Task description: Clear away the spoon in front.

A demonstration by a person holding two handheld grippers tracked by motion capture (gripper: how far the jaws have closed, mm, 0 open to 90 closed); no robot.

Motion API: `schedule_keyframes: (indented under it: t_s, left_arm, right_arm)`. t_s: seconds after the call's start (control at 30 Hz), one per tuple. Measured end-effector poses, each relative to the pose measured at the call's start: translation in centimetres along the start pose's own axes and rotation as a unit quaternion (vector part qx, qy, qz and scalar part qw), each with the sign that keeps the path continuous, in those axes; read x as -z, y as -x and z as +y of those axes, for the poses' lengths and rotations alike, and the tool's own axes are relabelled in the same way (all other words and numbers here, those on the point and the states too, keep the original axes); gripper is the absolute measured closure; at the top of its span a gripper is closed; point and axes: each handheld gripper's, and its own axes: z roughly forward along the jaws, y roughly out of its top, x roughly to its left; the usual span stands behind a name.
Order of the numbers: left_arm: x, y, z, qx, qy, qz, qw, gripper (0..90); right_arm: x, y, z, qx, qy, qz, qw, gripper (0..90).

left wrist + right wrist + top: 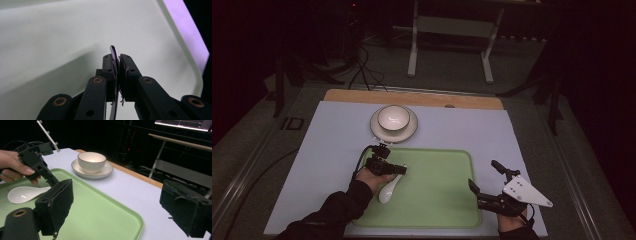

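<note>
The glossy white ceramic soup spoon [388, 189] is seen low on the flat pale-green plastic tray [437, 200], towards its nine o'clock edge, with the handle clenched edge-on between the pads of the left tongs [117, 65]. In the right gripper view the spoon's bowl lies on, or just above, the tray; contact cannot be told.

A slip is judged the main risk: the glazed handle is thin and smooth and is pinched only at its narrow edge, so any twist could let it pivot or drop onto the tray. If the spoon is meant for the white ceramic bowl [393, 118] on its white saucer [410, 132] at twelve o'clock, a hurried carry could knock the bowl's rim.

The left hand [373, 180] is curled round the gripper body, the forearm entering from seven o'clock, with the tongs angled down towards the tray. The right tongs [484, 176] are held released, pads wide apart and nothing between them, near the tray's four o'clock corner above the pale-blue surface [332, 145], pointing towards eleven o'clock.
</note>
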Motion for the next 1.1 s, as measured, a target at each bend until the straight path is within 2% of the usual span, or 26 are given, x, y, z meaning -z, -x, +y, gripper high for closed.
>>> schedule_keyframes:
  t_s: [0.2,0.3,0.53,0.67,0.7,0.87,0.93,1.1]
  left_arm:
    - [-0.9,-0.7,-0.1,0.011,0.007,0.011,0.9999,80.7]
    - [-1.1,-0.9,0.0,0.008,0.008,0.026,0.9996,78.0]
    - [-0.9,-1.3,0.3,0.009,0.012,0.038,0.9992,75.8]
    - [-0.7,-1.3,0.4,-0.003,0.011,0.049,0.9987,72.7]
    - [-0.6,-1.2,0.4,-0.013,0.008,0.055,0.9984,72.7]
    - [-0.2,-1.0,0.5,-0.027,0.011,0.078,0.9965,67.9]
    - [0.0,-0.9,0.5,-0.032,0.013,0.077,0.9964,68.3]
    - [0.0,0.2,0.5,-0.052,0.008,0.08,0.9954,82.9]
  right_arm:
    - [-0.1,0.1,-0.1,0.0,-0.003,0.004,1.0,11.8]
    - [-0.1,0.1,-0.1,-0.001,-0.005,0.007,1.0,11.8]
    - [-0.1,0.1,-0.1,-0.002,-0.005,0.009,0.9999,11.8]
    - [-0.1,0.1,-0.1,-0.002,-0.005,0.01,0.9999,11.9]
    - [-0.1,0.1,0.0,-0.002,-0.005,0.01,0.9999,11.8]
    - [-0.1,0.1,0.0,-0.001,-0.005,0.012,0.9999,11.8]
    - [-0.1,0.1,0.0,0.0,-0.005,0.012,0.9999,11.8]
    - [-0.1,0.1,0.0,-0.001,-0.005,0.012,0.9999,11.9]
